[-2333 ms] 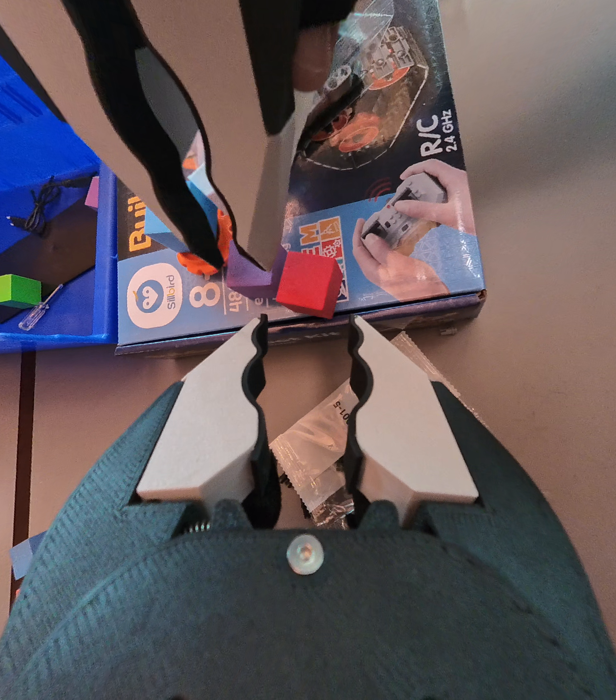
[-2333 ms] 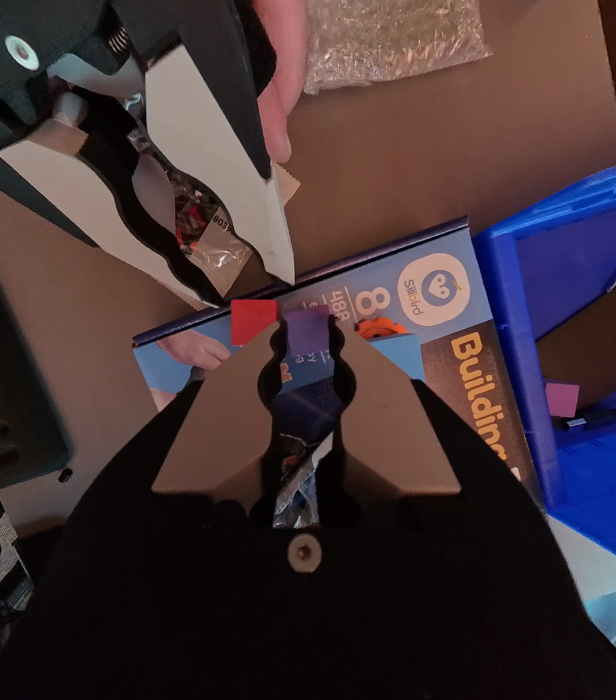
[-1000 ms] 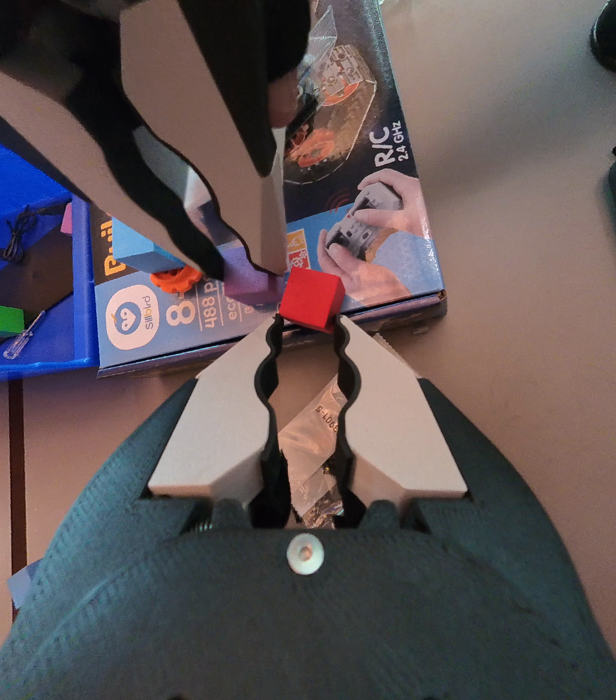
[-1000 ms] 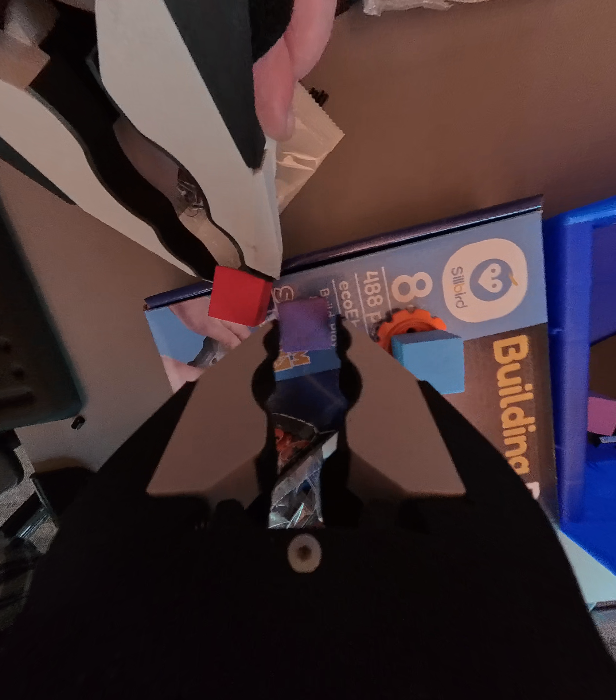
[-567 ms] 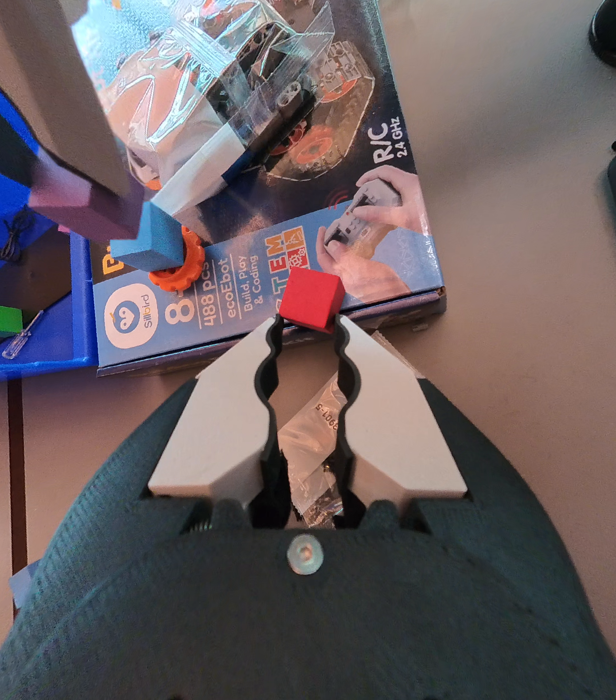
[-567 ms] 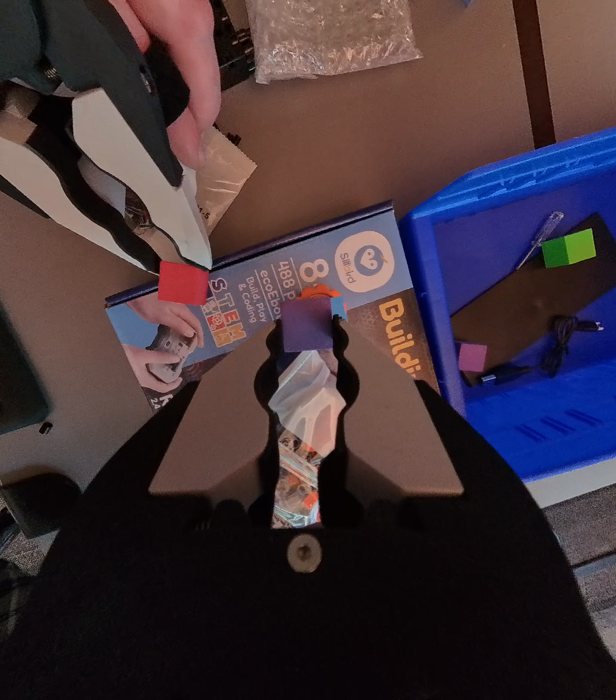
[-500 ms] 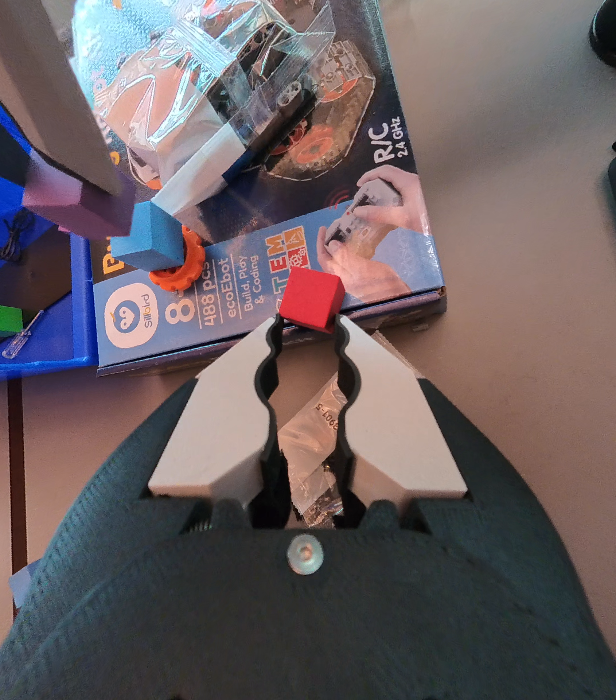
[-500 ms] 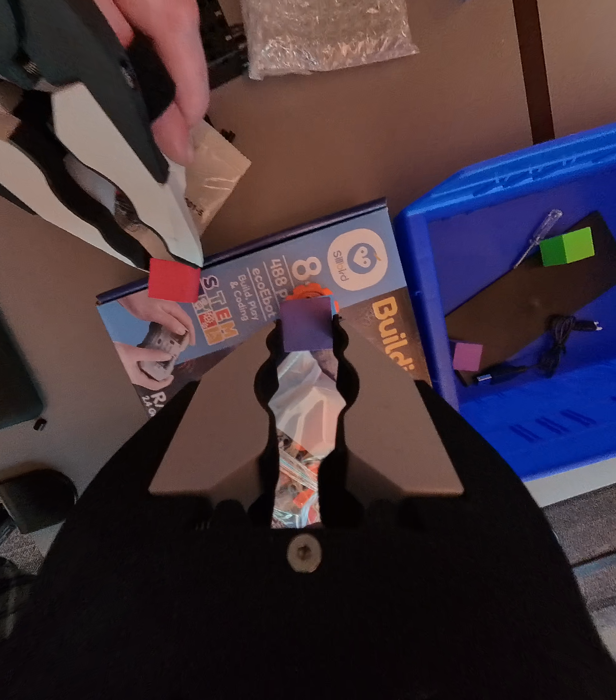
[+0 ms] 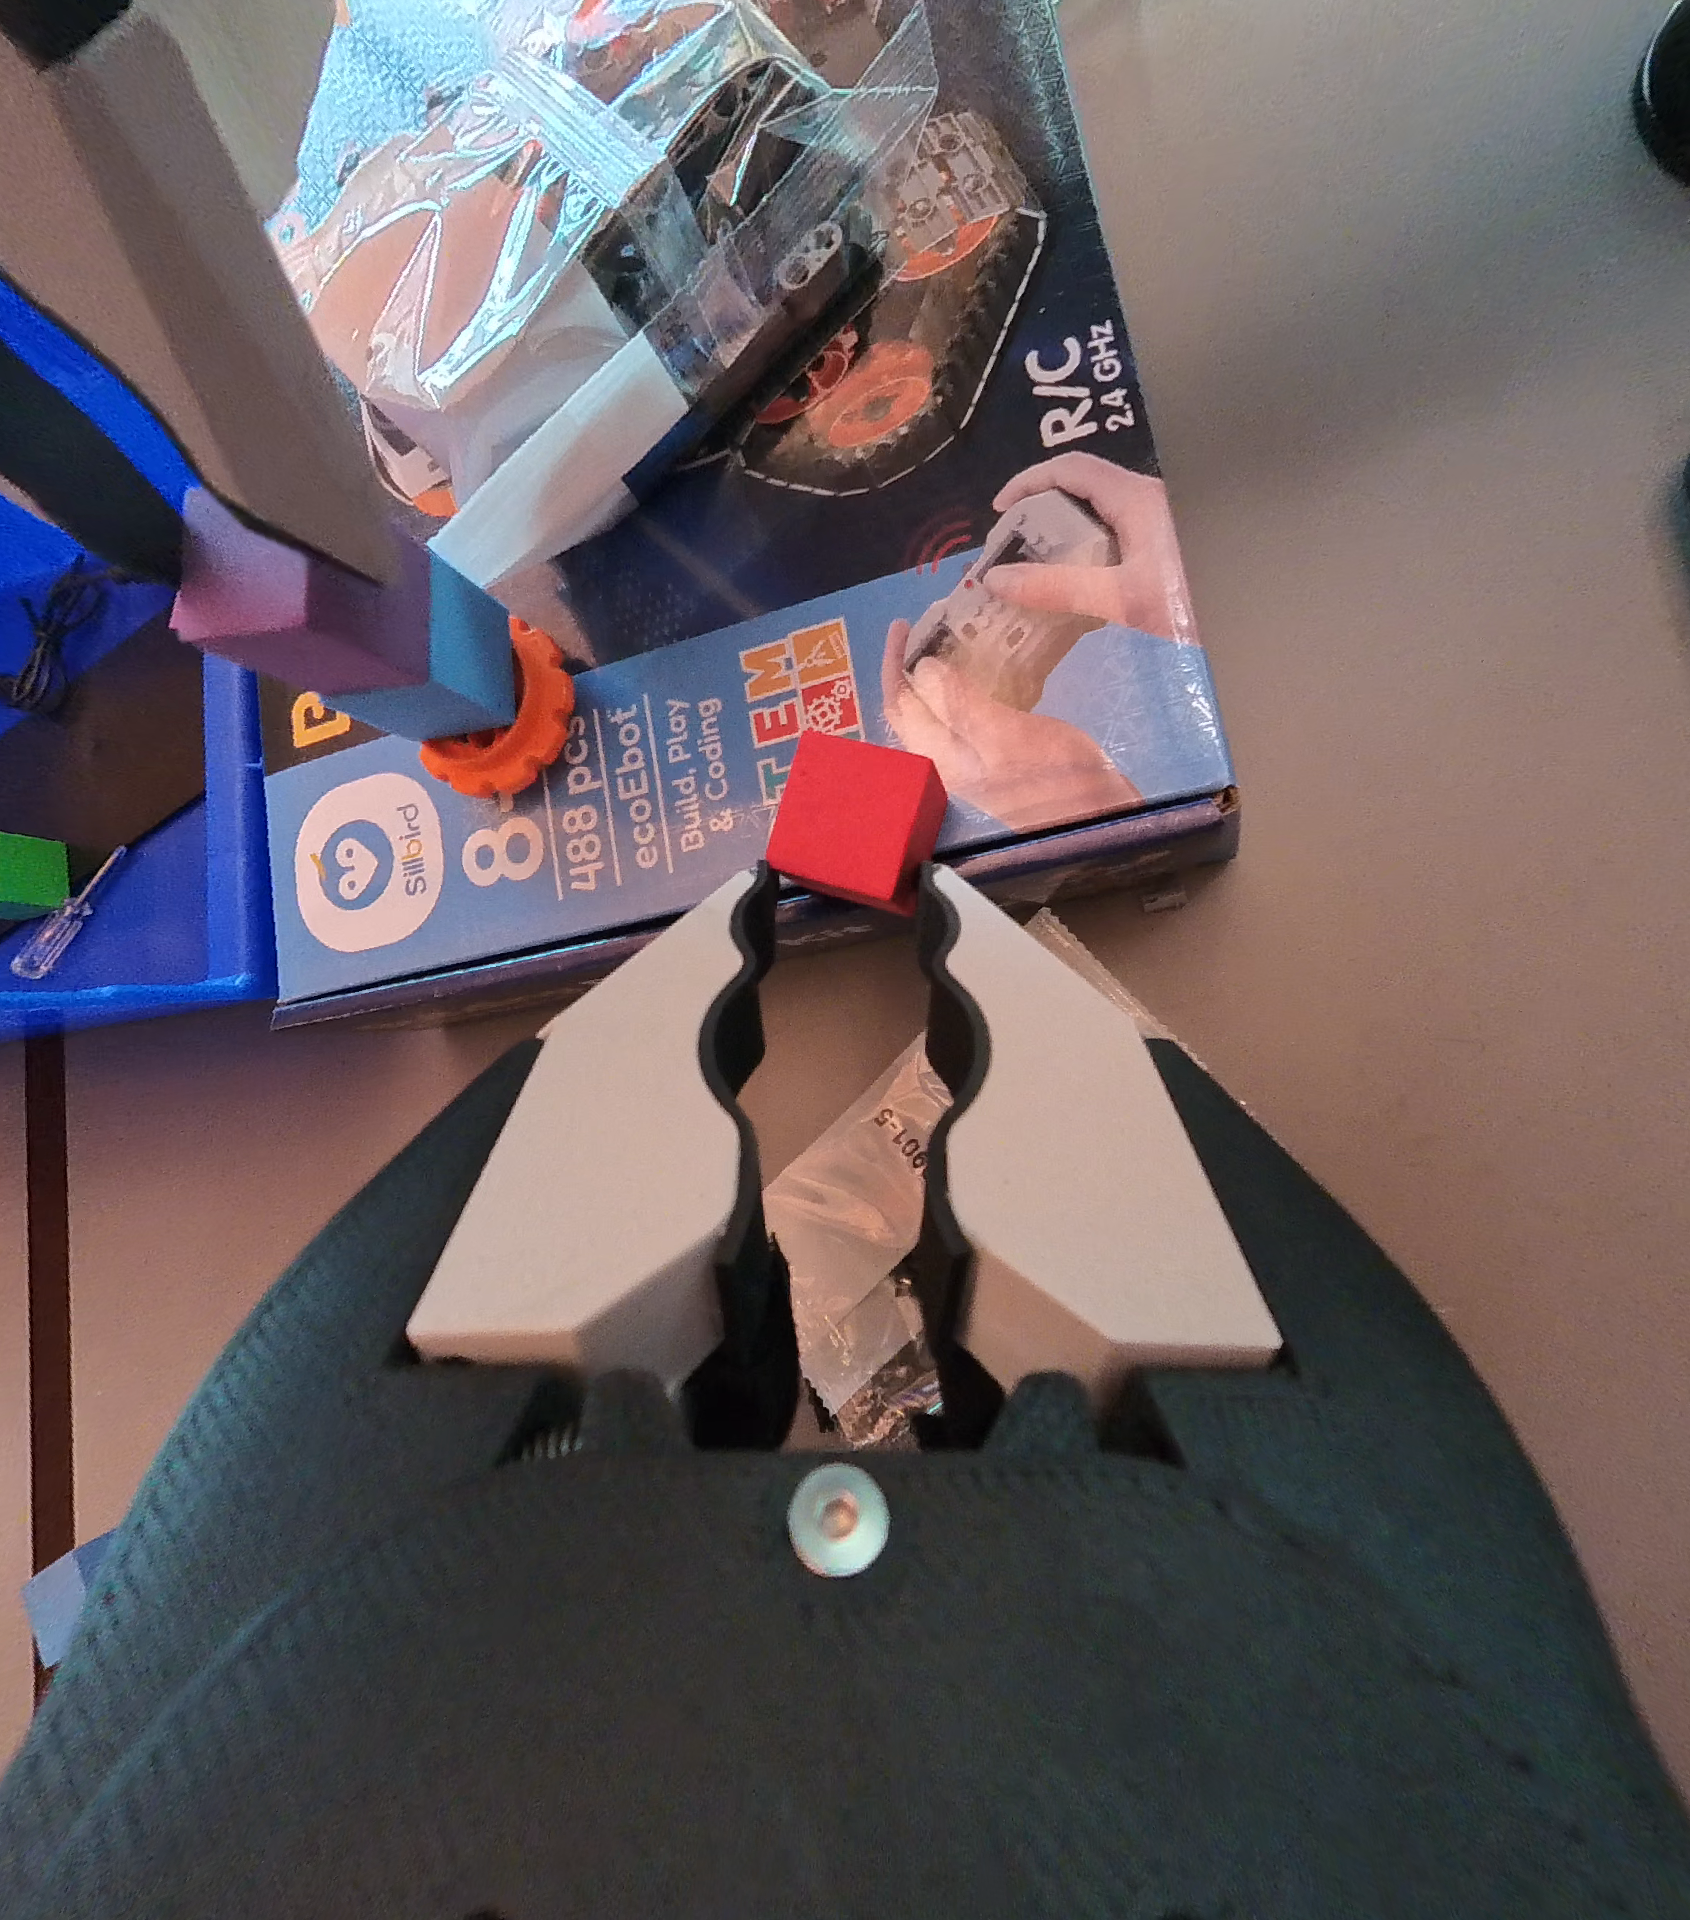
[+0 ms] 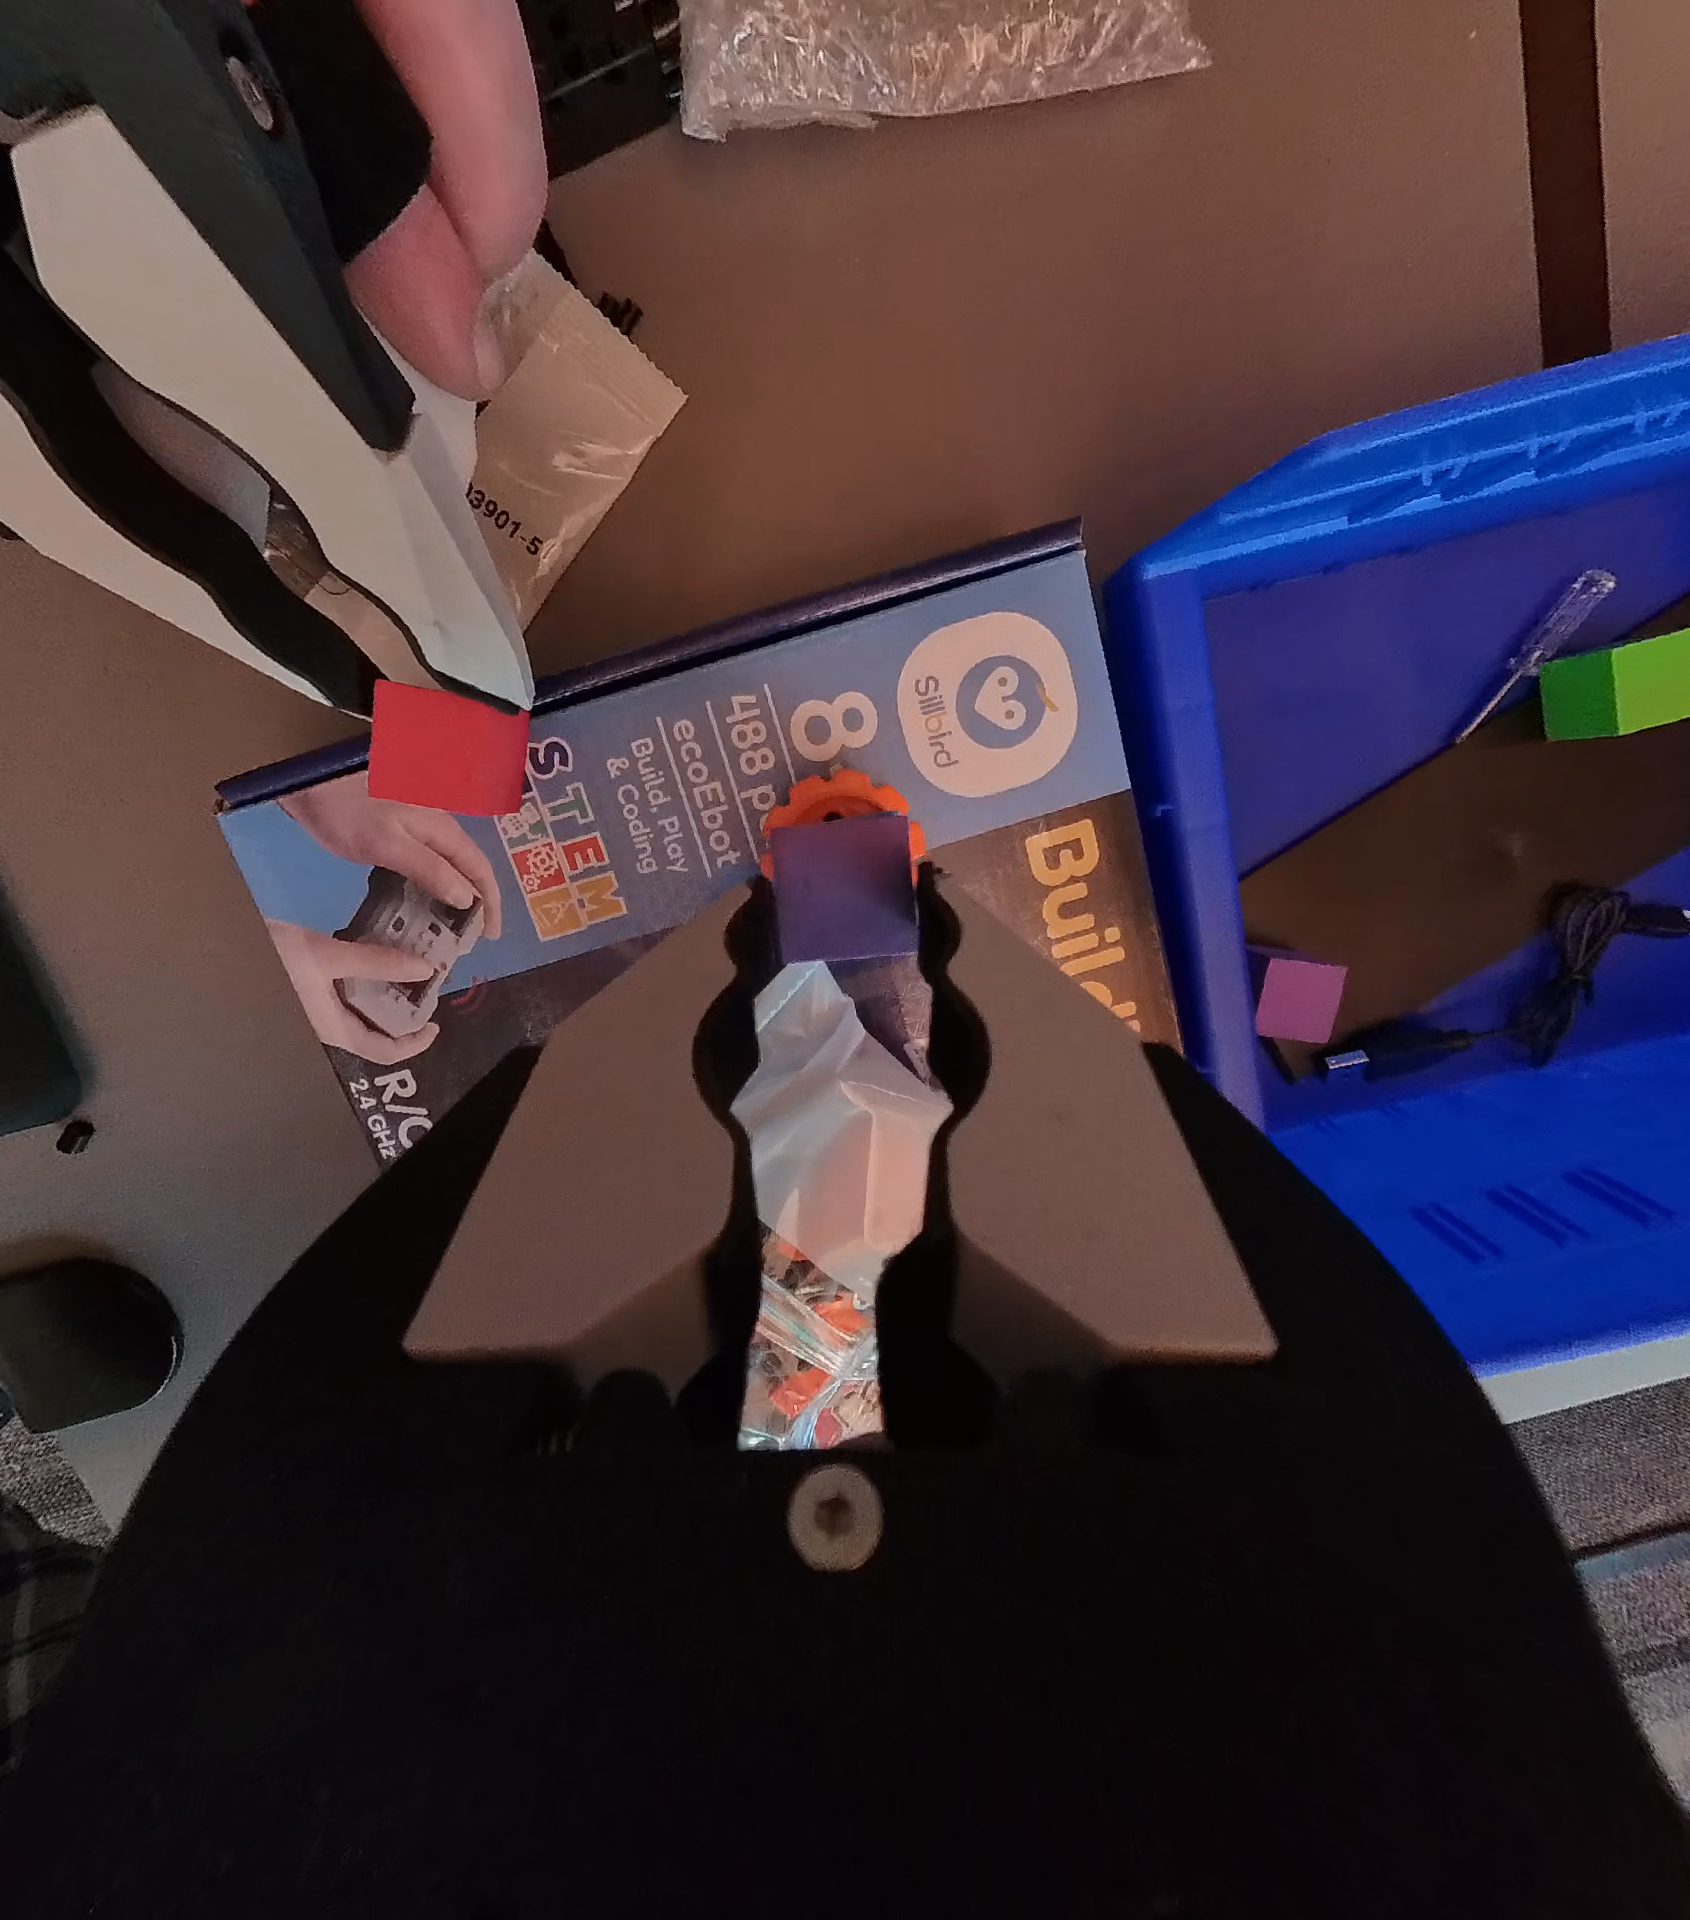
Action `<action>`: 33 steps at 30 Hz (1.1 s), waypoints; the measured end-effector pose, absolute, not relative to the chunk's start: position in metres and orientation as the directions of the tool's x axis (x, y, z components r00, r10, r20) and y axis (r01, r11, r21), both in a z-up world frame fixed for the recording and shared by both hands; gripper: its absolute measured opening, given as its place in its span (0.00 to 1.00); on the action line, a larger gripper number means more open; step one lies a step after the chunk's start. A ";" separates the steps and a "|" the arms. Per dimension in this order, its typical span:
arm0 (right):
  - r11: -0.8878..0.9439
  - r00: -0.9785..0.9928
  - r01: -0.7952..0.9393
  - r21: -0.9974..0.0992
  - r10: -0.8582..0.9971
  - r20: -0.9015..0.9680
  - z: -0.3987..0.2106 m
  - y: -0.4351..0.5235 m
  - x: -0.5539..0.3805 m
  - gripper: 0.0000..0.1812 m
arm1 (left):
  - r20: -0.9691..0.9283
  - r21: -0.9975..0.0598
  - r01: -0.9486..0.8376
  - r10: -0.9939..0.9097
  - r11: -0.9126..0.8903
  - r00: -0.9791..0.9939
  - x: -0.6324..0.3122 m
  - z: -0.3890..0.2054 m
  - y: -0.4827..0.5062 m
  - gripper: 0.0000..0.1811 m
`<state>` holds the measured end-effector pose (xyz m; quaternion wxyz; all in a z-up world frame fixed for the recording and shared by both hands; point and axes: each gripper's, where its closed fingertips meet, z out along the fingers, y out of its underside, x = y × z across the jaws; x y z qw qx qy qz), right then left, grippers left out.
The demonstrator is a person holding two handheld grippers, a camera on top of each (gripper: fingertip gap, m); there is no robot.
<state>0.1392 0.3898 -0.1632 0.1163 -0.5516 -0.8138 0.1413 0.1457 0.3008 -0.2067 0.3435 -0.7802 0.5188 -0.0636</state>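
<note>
On the printed blue cardboard box, the left gripper pinches a red foam cube between its fingertips at the near edge. The right gripper clamps a purple foam cube above a blue cube on an orange toothed wheel.

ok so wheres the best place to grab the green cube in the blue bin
Probably its two opposite flat side faces, coming straight down from above. The green cube sits flat inside the blue bin, whose wall blocks a side approach. Avoid the clear-handled screwdriver right beside it.
</note>
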 end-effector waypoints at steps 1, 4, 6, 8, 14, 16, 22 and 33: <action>0.345 -0.356 0.868 -0.358 0.934 0.039 -0.162 0.391 0.139 0.20 | -0.260 -0.604 -0.765 -0.852 -0.224 0.455 0.146 -0.206 0.301 0.14; 0.327 -0.319 0.864 -0.383 0.944 0.086 -0.151 0.393 0.139 0.26 | -0.258 -0.621 -0.752 -0.848 -0.222 0.463 0.146 -0.202 0.303 0.14; 0.350 -0.335 0.838 -0.418 0.936 0.113 -0.140 0.380 0.139 0.25 | -0.262 -0.634 -0.740 -0.838 -0.224 0.479 0.144 -0.199 0.306 0.14; 0.382 -0.378 0.810 -0.444 0.920 0.101 -0.137 0.355 0.142 0.24 | -0.259 -0.656 -0.718 -0.824 -0.233 0.504 0.141 -0.193 0.310 0.14; 0.387 -0.408 0.822 -0.419 0.912 0.041 -0.168 0.316 0.148 0.24 | -0.284 -0.697 -0.679 -0.779 -0.233 0.559 0.141 -0.181 0.320 0.14; 0.360 -0.387 0.823 -0.440 0.922 0.031 -0.171 0.315 0.145 0.16 | -0.292 -0.702 -0.675 -0.773 -0.226 0.563 0.142 -0.178 0.321 0.14; 0.343 -0.362 0.808 -0.479 0.930 0.055 -0.157 0.328 0.143 0.13 | -0.320 -0.750 -0.625 -0.707 -0.217 0.630 0.136 -0.161 0.334 0.16; 0.305 -0.329 0.810 -0.501 0.943 0.042 -0.127 0.393 0.143 0.13 | -0.348 -0.741 -0.635 -0.684 -0.218 0.641 0.123 -0.157 0.337 0.13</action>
